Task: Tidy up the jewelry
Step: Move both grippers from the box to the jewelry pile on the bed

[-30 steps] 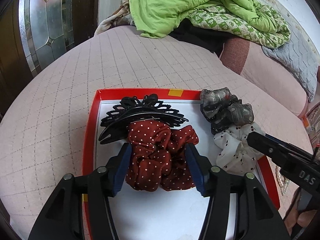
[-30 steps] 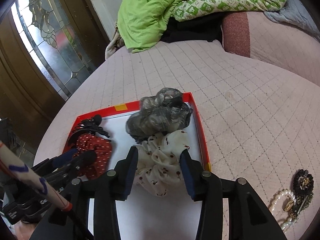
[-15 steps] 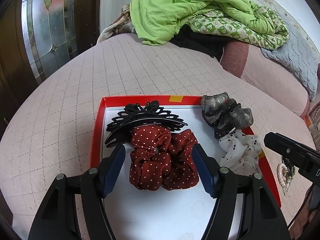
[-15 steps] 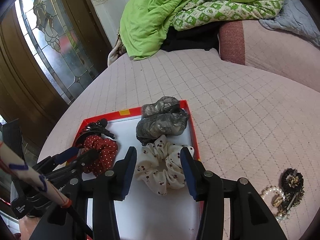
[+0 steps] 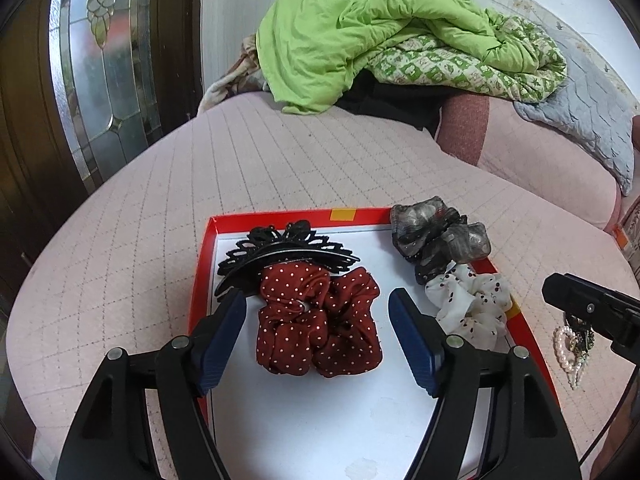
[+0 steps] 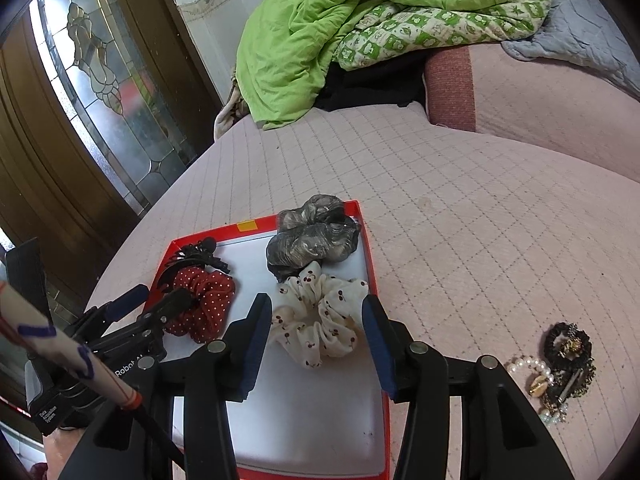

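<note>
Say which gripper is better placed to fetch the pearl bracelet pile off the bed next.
Right, probably. The right gripper stands open over the white scrunchie at the tray's right edge, and the pile lies just beyond. The left gripper, open around the red scrunchie, is farther.
</note>
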### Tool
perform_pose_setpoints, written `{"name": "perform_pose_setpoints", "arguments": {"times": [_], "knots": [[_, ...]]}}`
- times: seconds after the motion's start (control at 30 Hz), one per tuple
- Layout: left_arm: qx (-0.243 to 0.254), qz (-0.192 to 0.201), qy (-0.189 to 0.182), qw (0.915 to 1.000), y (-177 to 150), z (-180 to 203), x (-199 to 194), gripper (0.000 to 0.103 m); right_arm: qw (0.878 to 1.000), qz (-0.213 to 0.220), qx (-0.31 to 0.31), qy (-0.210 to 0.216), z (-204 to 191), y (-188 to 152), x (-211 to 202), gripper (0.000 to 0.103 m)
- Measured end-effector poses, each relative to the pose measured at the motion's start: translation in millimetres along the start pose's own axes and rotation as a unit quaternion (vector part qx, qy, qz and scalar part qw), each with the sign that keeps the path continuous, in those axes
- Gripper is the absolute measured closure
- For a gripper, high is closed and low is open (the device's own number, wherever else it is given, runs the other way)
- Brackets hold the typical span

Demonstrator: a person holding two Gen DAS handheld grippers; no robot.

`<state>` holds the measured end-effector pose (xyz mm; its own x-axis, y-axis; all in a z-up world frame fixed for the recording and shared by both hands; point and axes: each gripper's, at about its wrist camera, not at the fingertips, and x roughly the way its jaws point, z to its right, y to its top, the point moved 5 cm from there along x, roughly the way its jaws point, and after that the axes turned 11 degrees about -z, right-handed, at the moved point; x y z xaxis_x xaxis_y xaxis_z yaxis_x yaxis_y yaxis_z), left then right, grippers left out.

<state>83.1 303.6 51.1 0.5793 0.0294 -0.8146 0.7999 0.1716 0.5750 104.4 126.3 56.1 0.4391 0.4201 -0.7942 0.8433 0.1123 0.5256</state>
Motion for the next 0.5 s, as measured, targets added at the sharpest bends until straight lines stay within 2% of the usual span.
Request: {"name": "perform_pose_setpoints", "arguments": {"times": [0.5], "knots": [[0.011,0.036,0.008,0.9992,-9.7,17.4,-25.4,0.029,1.0,0.014,0.02,0.003,18.8,-22.5,-34.5,0.051]]}}
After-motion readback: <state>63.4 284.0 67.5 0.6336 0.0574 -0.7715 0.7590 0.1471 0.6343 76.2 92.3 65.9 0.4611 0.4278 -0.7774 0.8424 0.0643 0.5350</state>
